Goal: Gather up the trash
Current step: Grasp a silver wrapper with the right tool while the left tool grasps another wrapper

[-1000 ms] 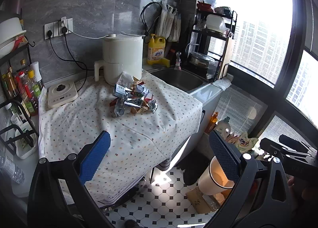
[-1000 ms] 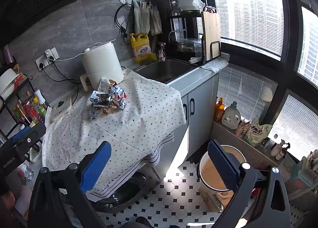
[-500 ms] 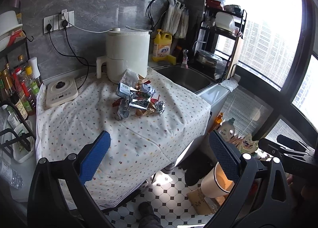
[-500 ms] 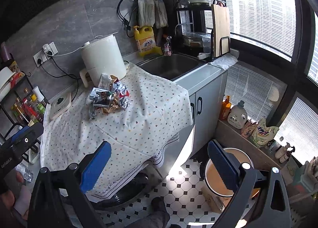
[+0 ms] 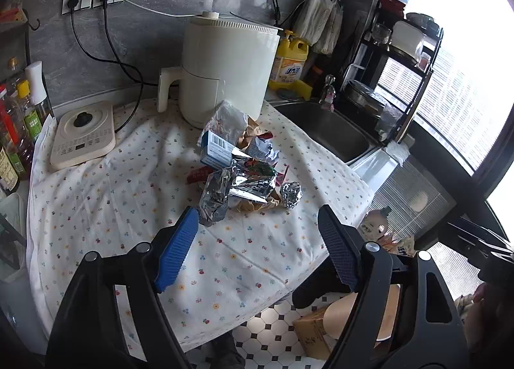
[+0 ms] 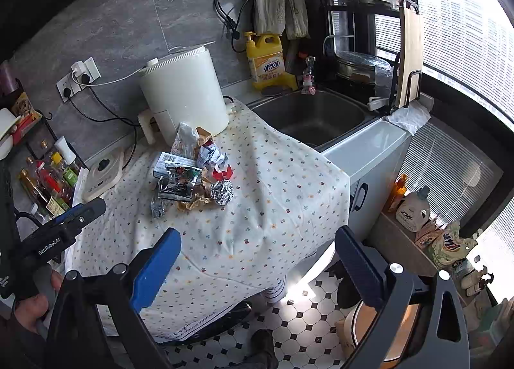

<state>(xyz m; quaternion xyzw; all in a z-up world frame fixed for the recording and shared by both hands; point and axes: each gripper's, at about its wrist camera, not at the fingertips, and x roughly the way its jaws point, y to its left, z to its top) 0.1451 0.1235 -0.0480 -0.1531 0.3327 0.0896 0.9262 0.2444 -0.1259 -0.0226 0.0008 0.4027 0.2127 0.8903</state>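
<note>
A heap of trash (image 5: 241,173) lies on the flowered tablecloth (image 5: 128,195): crumpled foil wrappers, a foil ball (image 5: 290,194), a small blue box (image 5: 217,150) and paper scraps. My left gripper (image 5: 257,240) hovers just short of the heap. Its jaws are closing with nothing between them, and its left pad is close to a crumpled foil wrapper (image 5: 215,195). My right gripper (image 6: 258,259) stands open and empty over the table's near edge, farther from the trash heap (image 6: 192,173). A round bin (image 6: 379,330) stands on the floor at lower right.
A white air fryer (image 5: 225,70) stands right behind the heap, with a flat white appliance (image 5: 83,134) to its left. Sauce bottles (image 6: 48,185) line the left edge. The sink (image 6: 314,115) and dish rack (image 6: 369,57) are at the right. Below is checkered floor (image 6: 305,320).
Both grippers have come forward and closer to the table, so the trash heap looks larger. The left gripper's jaws stand narrower than before. The right gripper's jaws look unchanged.
</note>
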